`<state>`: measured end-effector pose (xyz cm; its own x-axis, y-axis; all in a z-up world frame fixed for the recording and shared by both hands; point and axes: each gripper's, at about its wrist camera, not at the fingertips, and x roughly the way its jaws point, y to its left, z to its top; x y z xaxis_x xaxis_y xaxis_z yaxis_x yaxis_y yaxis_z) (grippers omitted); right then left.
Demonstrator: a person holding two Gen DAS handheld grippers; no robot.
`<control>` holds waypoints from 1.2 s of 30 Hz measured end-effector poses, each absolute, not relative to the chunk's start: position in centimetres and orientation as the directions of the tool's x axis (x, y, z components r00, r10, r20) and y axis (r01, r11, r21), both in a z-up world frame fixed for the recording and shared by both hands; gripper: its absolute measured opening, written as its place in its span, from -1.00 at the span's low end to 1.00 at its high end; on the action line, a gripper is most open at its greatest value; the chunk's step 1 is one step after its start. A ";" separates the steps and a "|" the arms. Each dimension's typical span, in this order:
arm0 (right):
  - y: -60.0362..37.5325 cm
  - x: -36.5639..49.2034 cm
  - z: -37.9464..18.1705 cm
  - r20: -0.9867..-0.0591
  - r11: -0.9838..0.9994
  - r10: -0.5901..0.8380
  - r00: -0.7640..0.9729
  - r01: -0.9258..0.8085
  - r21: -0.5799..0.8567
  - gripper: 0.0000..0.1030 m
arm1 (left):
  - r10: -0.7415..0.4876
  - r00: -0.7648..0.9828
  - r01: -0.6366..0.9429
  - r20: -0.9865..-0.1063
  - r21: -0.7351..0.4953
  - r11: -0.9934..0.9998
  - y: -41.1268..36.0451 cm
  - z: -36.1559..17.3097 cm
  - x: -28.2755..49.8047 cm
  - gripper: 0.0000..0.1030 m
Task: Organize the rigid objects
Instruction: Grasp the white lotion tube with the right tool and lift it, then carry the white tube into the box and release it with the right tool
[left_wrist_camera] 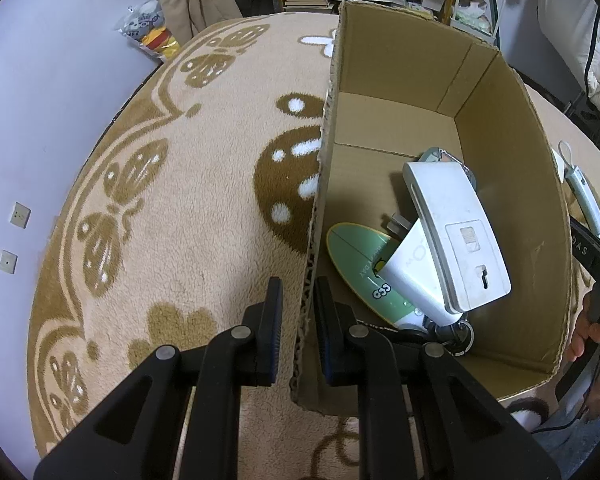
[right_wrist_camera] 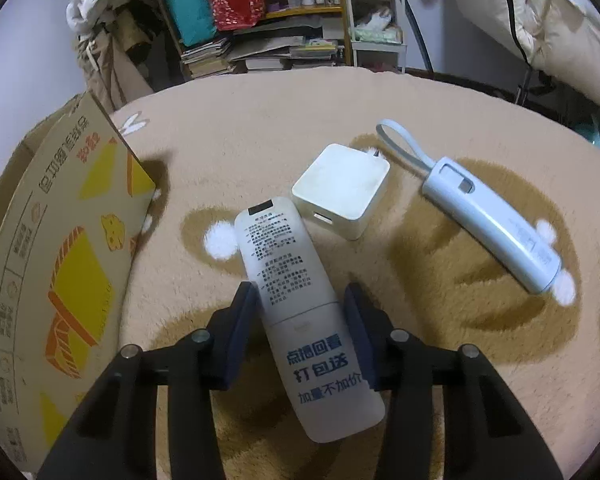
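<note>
Two tools are at work: the left tool (left_wrist_camera: 297, 312) is clamped on the near wall of the cardboard box (left_wrist_camera: 500, 128), which holds a white device (left_wrist_camera: 456, 232) and a green oval board (left_wrist_camera: 360, 268). The right tool (right_wrist_camera: 300, 332) straddles a white remote (right_wrist_camera: 300, 312) lying on the patterned rug (right_wrist_camera: 440, 280), its pads not visibly pressing it; a white charger (right_wrist_camera: 342, 190) and pale blue stick (right_wrist_camera: 492, 224) lie beyond

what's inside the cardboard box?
In the box: a white device on top, over a white block and a green oval board. Dark parts beneath are mostly covered.
</note>
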<state>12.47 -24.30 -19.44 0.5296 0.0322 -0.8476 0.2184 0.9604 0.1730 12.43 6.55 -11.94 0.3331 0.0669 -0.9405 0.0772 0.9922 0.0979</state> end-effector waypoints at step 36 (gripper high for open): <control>-22.7 11.7 -15.5 -0.755 0.945 0.099 0.648 0.176 0.275 -0.16 | 0.070 0.326 0.075 -0.943 0.100 0.992 6.4 -12.2 12.4 -0.69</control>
